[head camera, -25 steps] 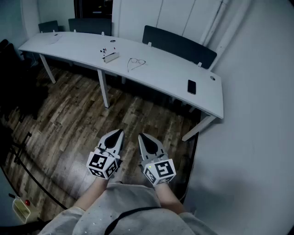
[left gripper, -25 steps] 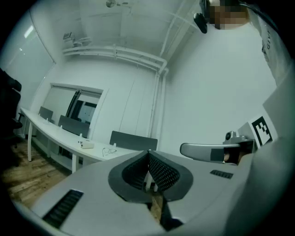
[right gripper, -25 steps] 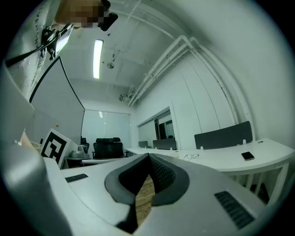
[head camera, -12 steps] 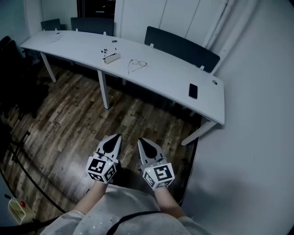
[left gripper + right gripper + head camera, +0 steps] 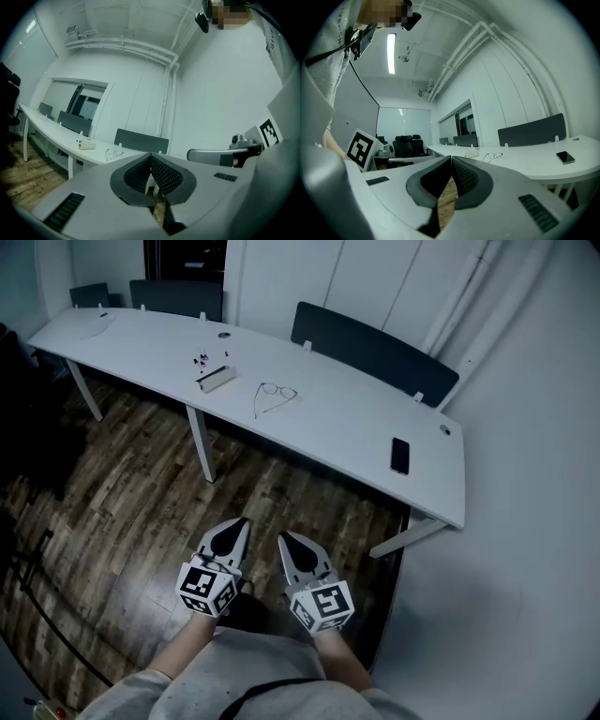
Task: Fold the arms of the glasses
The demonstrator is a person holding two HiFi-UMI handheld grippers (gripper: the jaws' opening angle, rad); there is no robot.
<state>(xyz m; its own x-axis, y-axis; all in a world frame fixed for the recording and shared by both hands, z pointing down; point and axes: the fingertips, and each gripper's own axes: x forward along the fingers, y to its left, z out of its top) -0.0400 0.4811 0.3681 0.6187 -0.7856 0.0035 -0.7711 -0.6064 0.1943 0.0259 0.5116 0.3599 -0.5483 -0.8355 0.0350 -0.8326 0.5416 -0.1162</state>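
Observation:
A pair of thin-framed glasses (image 5: pixel 273 396) lies with its arms spread on the long white table (image 5: pixel 337 418), far ahead of me; the same glasses (image 5: pixel 113 153) show small in the left gripper view, and the glasses (image 5: pixel 492 155) also in the right gripper view. Over the wooden floor my left gripper (image 5: pixel 243 520) is shut and empty. Beside it my right gripper (image 5: pixel 283 534) is shut too, nothing between its jaws. Both point level toward the table, well short of it.
A small white box (image 5: pixel 217 378) and tiny dark bits lie left of the glasses. A black phone (image 5: pixel 400 455) rests near the table's right end. Dark chair backs (image 5: pixel 375 351) stand behind the table. A white wall (image 5: pixel 525 521) runs along the right.
The table and glasses have drawn nearer and lower in the head view as I move forward. Both grippers keep their place before my body and stay shut.

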